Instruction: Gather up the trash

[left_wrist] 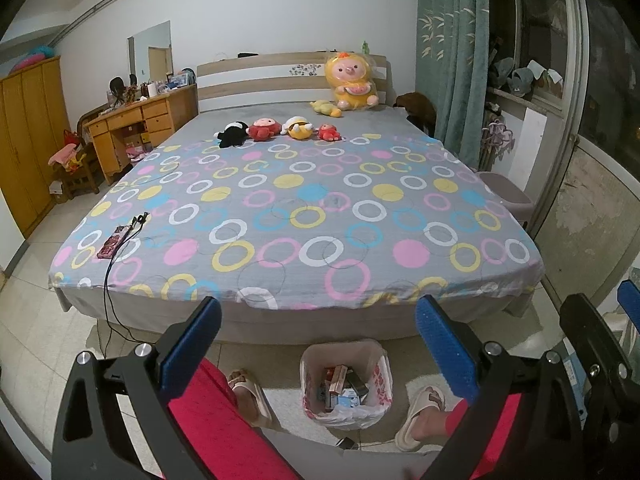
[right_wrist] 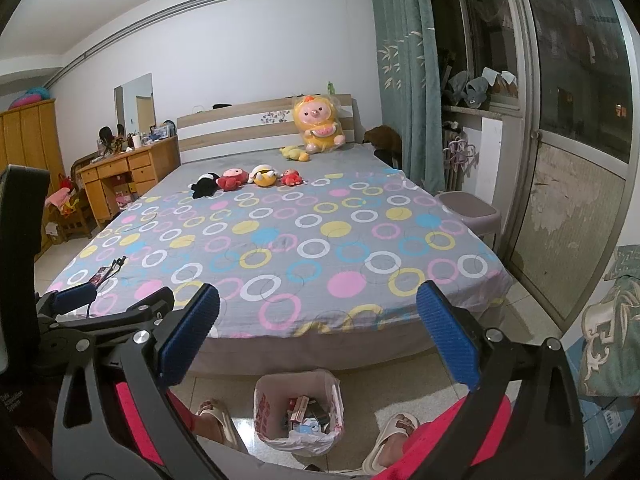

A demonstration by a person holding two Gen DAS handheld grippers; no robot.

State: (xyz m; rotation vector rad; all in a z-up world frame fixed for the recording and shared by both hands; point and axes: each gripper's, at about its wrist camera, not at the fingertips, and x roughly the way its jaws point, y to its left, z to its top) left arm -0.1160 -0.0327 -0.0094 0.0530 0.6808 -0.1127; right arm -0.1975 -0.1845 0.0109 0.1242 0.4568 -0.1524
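1. Left hand-held gripper [left_wrist: 318, 340] is released, its blue pads spread wide and empty.
2. Right hand-held gripper [right_wrist: 318, 328] likewise gapes, grasping nothing.
3. Bin [left_wrist: 346, 384], bag-lined and holding trash [left_wrist: 343, 386], stands on the floor between the person's feet, just beside the bed [left_wrist: 296, 216].

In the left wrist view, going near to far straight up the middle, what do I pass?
Lined trash bin on the floor → foot edge of the bed → row of small plush toys → big yellow plush → headboard.
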